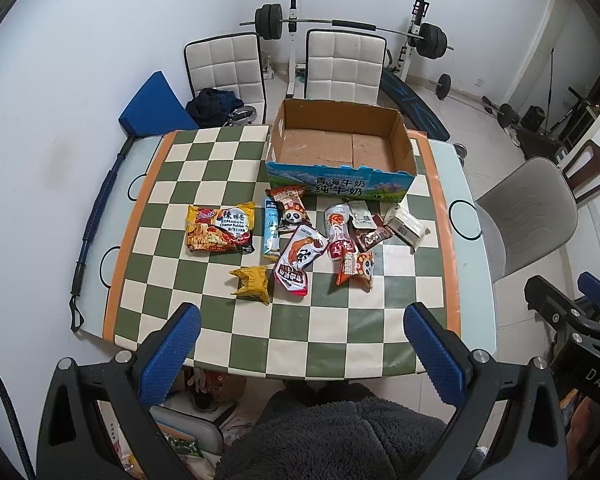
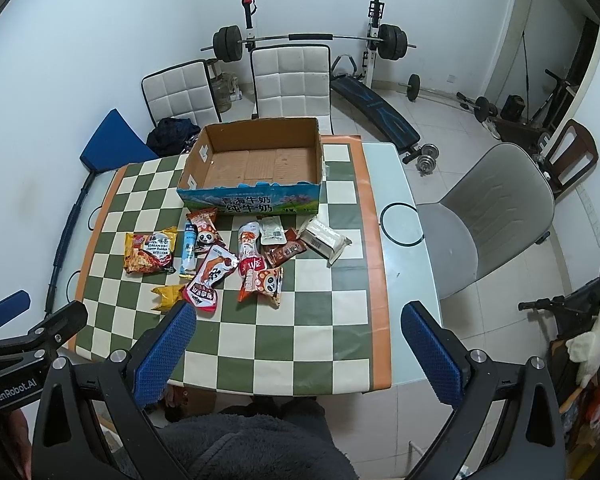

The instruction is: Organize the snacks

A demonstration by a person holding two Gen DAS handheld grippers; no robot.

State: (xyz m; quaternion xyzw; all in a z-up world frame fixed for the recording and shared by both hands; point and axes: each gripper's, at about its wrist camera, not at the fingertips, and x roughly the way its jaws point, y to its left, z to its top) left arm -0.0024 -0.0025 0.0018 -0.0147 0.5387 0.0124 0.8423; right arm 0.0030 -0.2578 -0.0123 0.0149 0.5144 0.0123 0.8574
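An empty cardboard box (image 1: 405,148) (image 2: 320,156) with a blue printed front stands at the far side of the checkered table (image 1: 228,320) (image 2: 260,340). In front of it lie several snack packets: a yellow noodle pack (image 1: 220,229) (image 2: 150,254), a blue tube pack (image 1: 271,229) (image 2: 189,251), panda pouches (image 1: 300,258) (image 2: 211,276), a small yellow pack (image 1: 253,283) (image 2: 166,296), and a white pack (image 1: 406,227) (image 2: 325,238). My left gripper (image 1: 302,354) and right gripper (image 2: 298,354) are both open and empty, held above the table's near edge, well short of the snacks.
Two white padded chairs (image 1: 342,66) (image 2: 290,80) stand behind the table, a grey chair (image 1: 528,212) (image 2: 488,216) at its right. A barbell rack (image 1: 352,26) and weights are at the back wall. A blue cushion (image 1: 156,106) sits at the left.
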